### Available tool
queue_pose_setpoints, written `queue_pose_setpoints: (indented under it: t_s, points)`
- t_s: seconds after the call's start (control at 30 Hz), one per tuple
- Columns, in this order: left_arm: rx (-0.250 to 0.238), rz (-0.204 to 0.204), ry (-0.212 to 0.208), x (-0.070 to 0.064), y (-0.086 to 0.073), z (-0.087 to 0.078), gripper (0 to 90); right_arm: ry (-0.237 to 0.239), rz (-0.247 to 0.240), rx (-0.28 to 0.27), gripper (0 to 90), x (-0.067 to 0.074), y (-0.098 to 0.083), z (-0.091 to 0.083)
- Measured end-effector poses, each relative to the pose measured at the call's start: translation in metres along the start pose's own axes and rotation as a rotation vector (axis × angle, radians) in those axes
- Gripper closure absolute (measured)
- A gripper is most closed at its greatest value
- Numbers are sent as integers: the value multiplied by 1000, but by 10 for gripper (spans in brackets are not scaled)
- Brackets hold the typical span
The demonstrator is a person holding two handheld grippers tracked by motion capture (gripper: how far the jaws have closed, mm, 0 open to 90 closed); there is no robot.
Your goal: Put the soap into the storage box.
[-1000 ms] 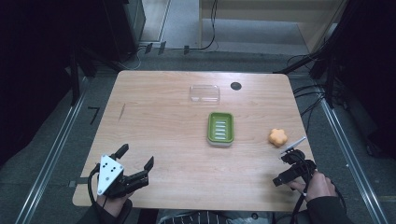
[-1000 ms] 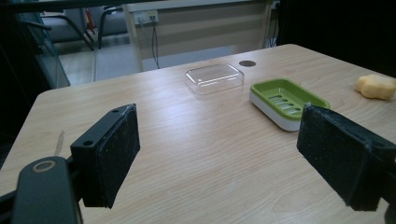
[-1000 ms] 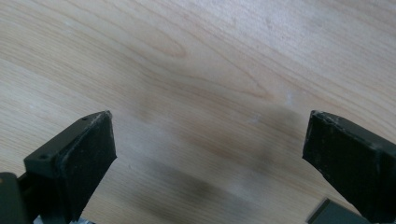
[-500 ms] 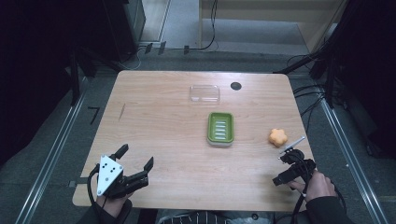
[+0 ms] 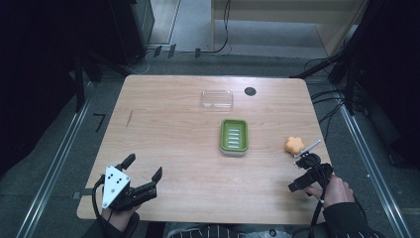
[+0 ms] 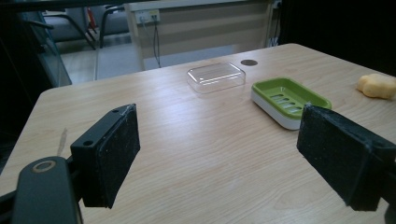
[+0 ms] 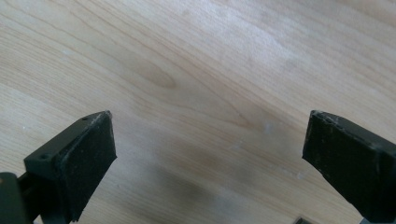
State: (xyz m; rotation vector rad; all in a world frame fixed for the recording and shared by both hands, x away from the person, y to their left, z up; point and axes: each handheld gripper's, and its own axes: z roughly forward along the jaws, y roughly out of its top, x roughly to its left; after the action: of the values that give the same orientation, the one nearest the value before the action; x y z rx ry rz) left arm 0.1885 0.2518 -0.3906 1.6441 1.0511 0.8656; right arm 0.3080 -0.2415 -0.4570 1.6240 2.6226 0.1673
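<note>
Resting near the tabletop's [image 5: 163, 124] front left corner, the left gripper [image 5: 143, 167] is keeping its jaws wide, holding nothing. The right gripper [image 5: 301, 173], also wide and empty, is hovering by the right edge. A green soap dish [image 5: 234, 136] is lying toward the centre, a clear lid [image 5: 217, 99] near the far edge, an orange sponge [image 5: 293, 144] close to the right edge.

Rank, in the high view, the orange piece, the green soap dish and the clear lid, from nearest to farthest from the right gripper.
Measured from the right gripper:
1. Orange piece, just beyond it near the table's right edge.
2. Green soap dish, at mid-table, to its left.
3. Clear lid, toward the far edge.
</note>
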Motion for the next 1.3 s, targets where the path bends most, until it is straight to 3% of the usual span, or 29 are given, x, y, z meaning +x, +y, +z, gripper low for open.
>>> queue_pose_setpoints:
  t_s: [0.13,0.27,0.43,0.83,1.3]
  points:
    - [-2,-3,4,0,0,1,137,-18,-12,9,25,1,7,1]
    - [5,15,-7,-3,1,3,137,-12,-5,15,24,-2,8,2]
    - [2,7,-7,-2,1,3,137,-11,-1,14,25,-5,11,4]
    - [-2,8,-11,-2,1,3,137,5,14,-18,28,-18,23,1]
    - [1,10,-14,-3,2,6,137,-1,-12,-58,72,-32,40,0]
